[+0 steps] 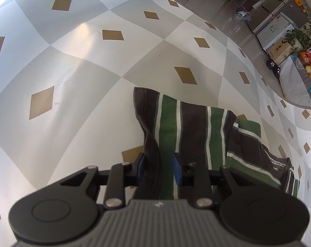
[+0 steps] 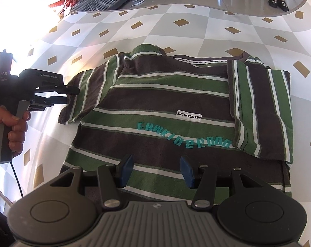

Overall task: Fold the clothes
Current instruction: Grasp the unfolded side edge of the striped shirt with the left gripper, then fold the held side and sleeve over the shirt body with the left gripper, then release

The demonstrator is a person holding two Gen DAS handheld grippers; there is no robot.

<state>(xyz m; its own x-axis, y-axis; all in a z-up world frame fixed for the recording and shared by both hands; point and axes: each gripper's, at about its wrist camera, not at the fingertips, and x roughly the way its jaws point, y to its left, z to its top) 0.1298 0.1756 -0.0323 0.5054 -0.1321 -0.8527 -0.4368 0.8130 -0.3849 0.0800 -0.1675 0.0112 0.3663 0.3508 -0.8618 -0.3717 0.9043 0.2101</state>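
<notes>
Left wrist view: bare checkered tablecloth (image 1: 77, 47) from 9 to 1 o'clock; table edge curves at 2 o'clock, tiled floor (image 1: 233, 14) beyond. Left gripper (image 1: 158, 169) pinching sleeve of striped shirt (image 1: 192, 123), blue pads pressed on cloth.

Right wrist view: open cloth at 12 o'clock. Shirt flat at centre, right sleeve folded inward. Right gripper (image 2: 156, 169) spread wide over hem, holding nothing. Hand (image 2: 15, 123) on left gripper at 9 o'clock.
</notes>
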